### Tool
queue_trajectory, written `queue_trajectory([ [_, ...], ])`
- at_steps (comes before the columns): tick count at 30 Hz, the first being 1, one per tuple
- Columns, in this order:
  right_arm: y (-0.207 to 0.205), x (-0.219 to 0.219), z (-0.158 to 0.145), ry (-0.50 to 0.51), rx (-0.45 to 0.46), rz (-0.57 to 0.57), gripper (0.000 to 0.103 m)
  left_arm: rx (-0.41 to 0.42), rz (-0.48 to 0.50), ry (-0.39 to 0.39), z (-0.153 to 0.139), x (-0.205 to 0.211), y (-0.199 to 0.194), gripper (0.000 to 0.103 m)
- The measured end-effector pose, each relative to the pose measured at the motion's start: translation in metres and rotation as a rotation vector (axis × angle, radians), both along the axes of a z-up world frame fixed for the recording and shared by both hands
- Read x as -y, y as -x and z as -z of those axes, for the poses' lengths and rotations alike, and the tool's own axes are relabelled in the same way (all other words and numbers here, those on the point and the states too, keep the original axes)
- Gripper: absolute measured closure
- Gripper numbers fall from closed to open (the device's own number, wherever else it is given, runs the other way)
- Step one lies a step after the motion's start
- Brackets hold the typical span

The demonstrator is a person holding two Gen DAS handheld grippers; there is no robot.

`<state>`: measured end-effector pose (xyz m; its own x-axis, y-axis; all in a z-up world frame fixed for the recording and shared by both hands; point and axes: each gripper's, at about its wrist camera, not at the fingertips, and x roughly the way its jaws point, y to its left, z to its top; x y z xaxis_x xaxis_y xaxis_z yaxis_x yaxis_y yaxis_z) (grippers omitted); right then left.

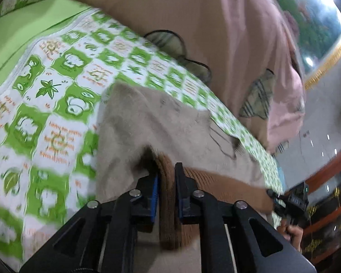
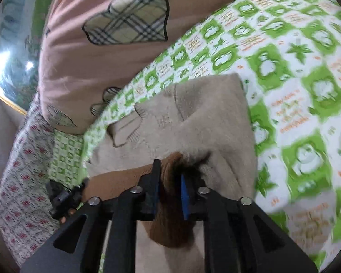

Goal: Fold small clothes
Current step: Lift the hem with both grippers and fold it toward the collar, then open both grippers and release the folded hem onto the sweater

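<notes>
While gripping the brown ribbed band [image 1: 168,195], left gripper [image 1: 166,175] clamped narrow on it; right gripper [image 2: 170,173] likewise pinching the same band [image 2: 170,204] at 6 o'clock; beige garment [image 1: 147,122] spread toward 12 o'clock over the green-and-white patterned sheet [image 1: 45,104]; pink shirt with plaid patches [image 2: 84,52] at 10 o'clock in right view.
</notes>
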<state>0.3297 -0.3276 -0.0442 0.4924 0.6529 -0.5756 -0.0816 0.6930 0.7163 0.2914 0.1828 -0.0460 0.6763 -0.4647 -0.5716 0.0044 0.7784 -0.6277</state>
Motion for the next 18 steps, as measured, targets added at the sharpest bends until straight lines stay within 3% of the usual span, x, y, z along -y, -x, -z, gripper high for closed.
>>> queue_trajectory([
  [1,0.011,0.008,-0.007,-0.003,0.020,0.023,0.057,0.005,0.029,-0.016,-0.005,0.006,0.010,0.078],
  [3,0.032,0.017,-0.023,0.022,0.091,0.059,0.048,0.025,0.096,-0.038,-0.015,0.024,0.033,0.072],
  [5,0.056,0.011,-0.039,0.031,0.179,0.024,0.048,0.037,0.190,-0.037,-0.018,0.049,0.049,0.067],
  [6,0.066,-0.002,-0.043,0.025,0.208,-0.046,0.048,0.028,0.255,-0.049,-0.017,0.072,0.054,0.067],
  [9,0.080,-0.063,-0.037,0.133,0.195,-0.270,0.048,-0.047,0.382,-0.108,-0.005,0.124,0.043,0.067],
  [12,0.079,-0.113,-0.025,0.267,0.191,-0.411,0.048,-0.092,0.426,-0.204,0.006,0.153,0.020,0.069],
  [15,0.062,-0.129,-0.017,0.333,0.171,-0.465,0.048,-0.111,0.435,-0.177,0.009,0.147,0.000,0.069],
  [17,0.043,-0.127,-0.013,0.440,0.175,-0.454,0.050,-0.123,0.425,-0.132,0.009,0.135,-0.016,0.072],
  [18,0.036,-0.124,-0.012,0.475,0.177,-0.437,0.052,-0.124,0.398,-0.147,0.007,0.126,-0.024,0.072],
])
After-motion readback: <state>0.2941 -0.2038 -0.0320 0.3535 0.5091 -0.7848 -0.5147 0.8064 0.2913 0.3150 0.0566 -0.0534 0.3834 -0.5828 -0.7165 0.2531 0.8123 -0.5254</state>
